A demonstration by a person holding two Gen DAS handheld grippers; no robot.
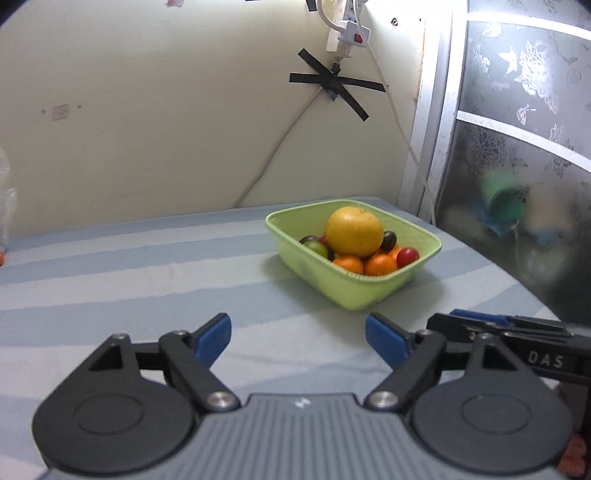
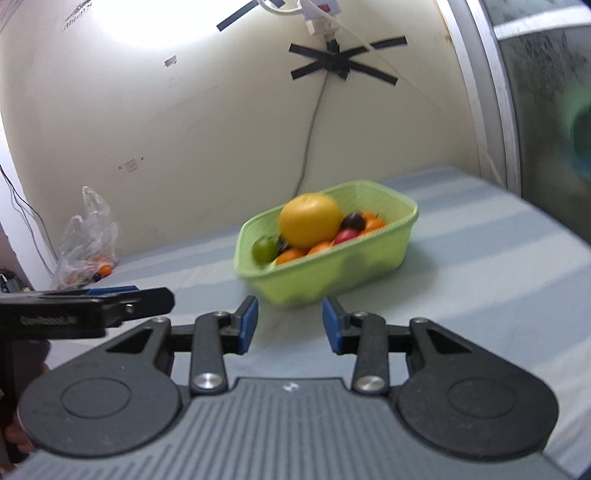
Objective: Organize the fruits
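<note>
A bed (image 1: 147, 280) in a blue and grey striped sheet carries 2 things: a green basket (image 1: 354, 291) of fruit toward its far right, and a clear plastic bag (image 2: 86, 240) at its far left by the wall.

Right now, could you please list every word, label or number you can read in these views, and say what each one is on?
"DAS": white letters on the side of the right gripper, seen from the left wrist view.
White lettering on the side of the left gripper: too blurred to read.
Printed lines on the paper on the wall, upper left: too small to read.
</note>
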